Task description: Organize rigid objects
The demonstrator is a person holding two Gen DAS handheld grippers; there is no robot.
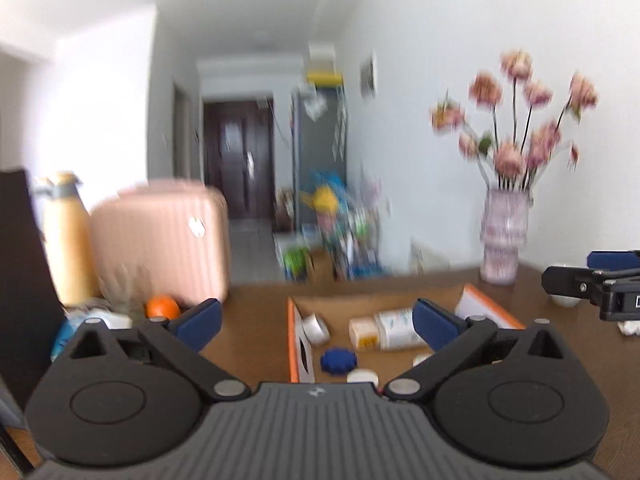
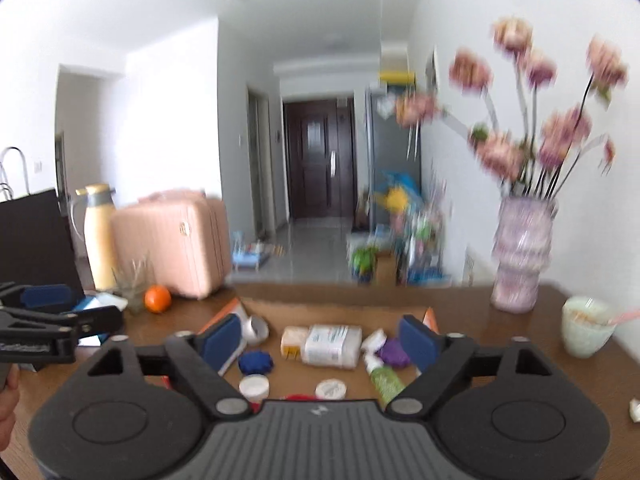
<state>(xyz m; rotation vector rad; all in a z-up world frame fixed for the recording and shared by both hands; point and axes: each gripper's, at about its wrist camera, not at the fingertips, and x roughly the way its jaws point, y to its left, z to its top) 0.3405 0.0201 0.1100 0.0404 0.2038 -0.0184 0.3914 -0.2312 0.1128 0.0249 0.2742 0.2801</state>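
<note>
Both the left gripper (image 1: 316,316) and the right gripper (image 2: 320,340) gape wide and empty above the cardboard box (image 2: 340,307) on the bench (image 2: 480,320). Inside lies a white bottle (image 2: 332,346), probably light, stiff and slick; grip its middle.

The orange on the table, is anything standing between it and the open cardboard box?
Nothing visible does. In the right wrist view the orange sits on bare brown table, left of the cardboard box, with clear tabletop between them. The pink suitcase stands behind that gap, not in it. Both tools are open and empty.
</note>
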